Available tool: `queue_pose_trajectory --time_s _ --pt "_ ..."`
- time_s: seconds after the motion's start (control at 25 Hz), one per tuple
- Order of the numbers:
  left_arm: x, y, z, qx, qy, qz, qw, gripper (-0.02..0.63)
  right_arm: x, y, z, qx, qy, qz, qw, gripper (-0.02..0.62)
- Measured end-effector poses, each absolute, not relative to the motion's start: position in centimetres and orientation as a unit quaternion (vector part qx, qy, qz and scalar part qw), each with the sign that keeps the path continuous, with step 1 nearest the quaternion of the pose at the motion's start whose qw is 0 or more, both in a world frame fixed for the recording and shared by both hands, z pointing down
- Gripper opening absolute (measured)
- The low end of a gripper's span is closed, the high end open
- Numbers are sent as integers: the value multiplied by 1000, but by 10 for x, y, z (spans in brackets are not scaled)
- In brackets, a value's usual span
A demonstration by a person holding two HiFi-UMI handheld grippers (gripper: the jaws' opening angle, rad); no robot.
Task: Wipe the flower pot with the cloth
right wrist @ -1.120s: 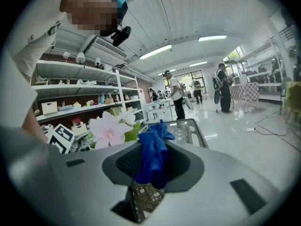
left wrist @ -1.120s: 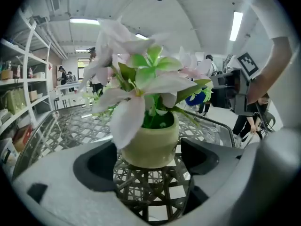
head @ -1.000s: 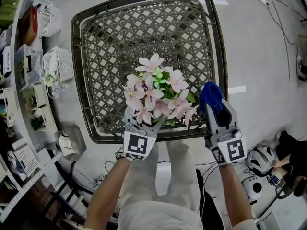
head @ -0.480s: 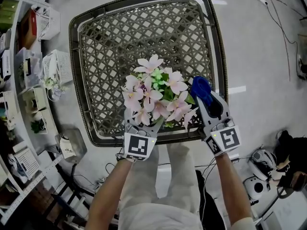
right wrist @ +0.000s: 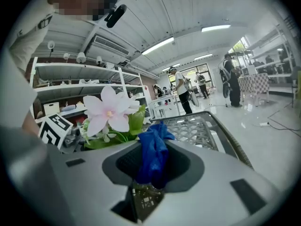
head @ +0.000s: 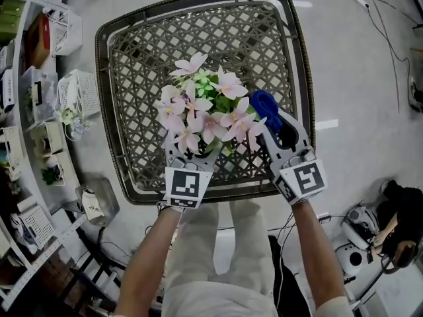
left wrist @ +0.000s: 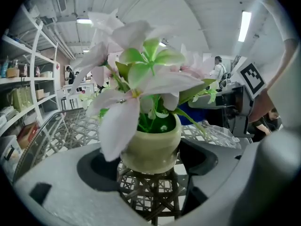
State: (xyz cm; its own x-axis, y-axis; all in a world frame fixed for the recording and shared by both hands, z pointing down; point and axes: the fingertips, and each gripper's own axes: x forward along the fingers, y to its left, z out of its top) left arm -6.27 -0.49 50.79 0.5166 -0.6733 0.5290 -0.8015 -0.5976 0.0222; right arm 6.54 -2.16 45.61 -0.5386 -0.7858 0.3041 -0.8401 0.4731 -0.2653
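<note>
A small pale green flower pot (left wrist: 153, 147) with pink artificial flowers (head: 203, 107) sits between the jaws of my left gripper (left wrist: 150, 161), which is shut on it. The wicker lattice shows just beneath the pot. In the head view the blooms hide the pot and the left gripper (head: 190, 158) tips. My right gripper (head: 272, 127) is shut on a blue cloth (right wrist: 153, 149), whose bunched end (head: 264, 104) sticks out past the jaws. The cloth is close beside the flowers on their right; I cannot tell whether it touches the pot.
A square wicker table (head: 109, 111) with a raised rim lies under both grippers. White shelves (head: 36, 84) with boxes and baskets stand to the left. Cables and a helmet (head: 357, 256) lie on the floor at right. People stand in the distance (right wrist: 181, 91).
Both grippers have moved forward and left over the table. The left one carried the pot and flowers along, and the right one brought the cloth in closer to the flowers.
</note>
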Motion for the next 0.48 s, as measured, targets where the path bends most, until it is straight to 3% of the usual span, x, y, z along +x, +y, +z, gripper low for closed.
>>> queue_pose_trajectory --time_s 0.48 --pt "-61 -5 507 866 -421 236 132 397 32 -38 474 436 -874 195 93 126"
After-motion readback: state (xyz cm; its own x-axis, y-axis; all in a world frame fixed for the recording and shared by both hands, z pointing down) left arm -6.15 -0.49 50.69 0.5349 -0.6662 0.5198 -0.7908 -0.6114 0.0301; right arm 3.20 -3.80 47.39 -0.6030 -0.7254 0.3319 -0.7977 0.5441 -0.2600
